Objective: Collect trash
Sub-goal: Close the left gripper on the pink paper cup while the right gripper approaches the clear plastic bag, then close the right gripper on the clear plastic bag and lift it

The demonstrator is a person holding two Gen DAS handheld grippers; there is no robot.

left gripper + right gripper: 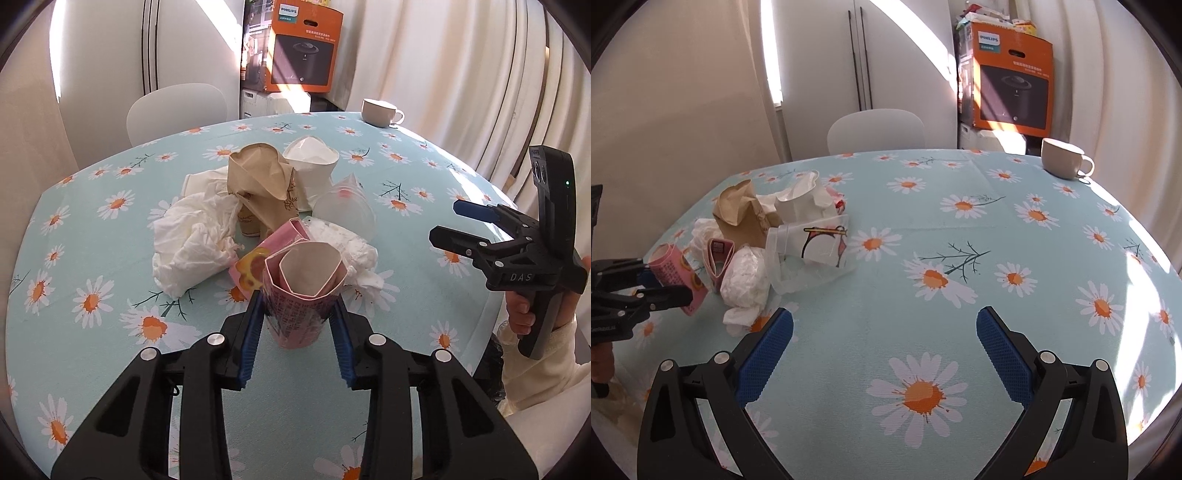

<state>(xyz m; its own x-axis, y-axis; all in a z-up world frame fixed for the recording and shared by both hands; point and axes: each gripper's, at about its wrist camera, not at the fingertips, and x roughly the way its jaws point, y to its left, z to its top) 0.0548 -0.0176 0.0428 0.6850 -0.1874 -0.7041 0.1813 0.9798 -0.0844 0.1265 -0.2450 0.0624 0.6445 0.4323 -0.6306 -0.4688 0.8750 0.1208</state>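
Observation:
A crushed pink paper cup [299, 295] stands on the daisy tablecloth, and my left gripper [298, 314] is shut on it, blue pads pressing both sides. It also shows in the right wrist view, the pink cup [674, 277] in the left gripper [661, 291]. Behind it lies a trash pile: another pink cup [255, 266], crumpled white tissue [192, 240], a brown paper cup [258, 184], a white paper cup [312, 162], a clear plastic cup [345, 206]. My right gripper [884, 325] hangs open over bare cloth, right of the pile, nothing between its fingers.
A white mug [1065, 158] stands at the table's far right corner. A white chair [875, 129] is behind the table [997, 229], with an orange box [1014, 81] on a stack and curtains beyond. A person's hand [521, 314] and cream sleeve hold the right gripper.

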